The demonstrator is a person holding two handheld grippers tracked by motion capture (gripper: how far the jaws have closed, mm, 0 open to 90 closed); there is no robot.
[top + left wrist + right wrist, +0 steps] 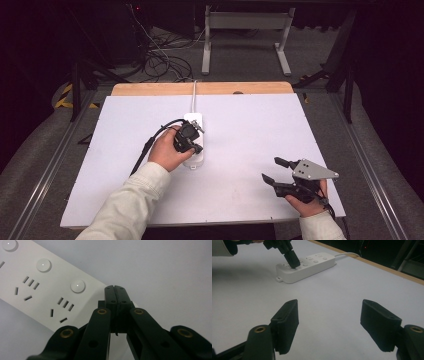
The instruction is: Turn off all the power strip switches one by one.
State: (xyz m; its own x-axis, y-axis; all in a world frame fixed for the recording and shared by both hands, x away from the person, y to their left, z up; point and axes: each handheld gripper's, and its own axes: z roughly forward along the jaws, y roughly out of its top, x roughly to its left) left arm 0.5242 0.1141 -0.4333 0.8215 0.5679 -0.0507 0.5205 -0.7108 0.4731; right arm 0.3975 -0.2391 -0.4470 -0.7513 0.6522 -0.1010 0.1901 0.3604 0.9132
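A white power strip (194, 120) (37, 297) (312, 265) lies in the middle of the white table top (240, 150), its cord (194, 92) running to the far edge. My left gripper (190, 142) (115, 287) (294, 264) is shut, with nothing between its jaws. It points down and its tips touch the strip's top near the near end, in line with the row of round buttons (77, 286). What lies under the tips is hidden. At the front right my right gripper (272, 170) (329, 302) rests low over the table, open and holding nothing.
A wooden edge (200, 88) runs along the table's back. Beyond it the floor holds loose cables (165, 60) and a grey table frame (245, 30). Bare white surface lies between the strip and the right gripper.
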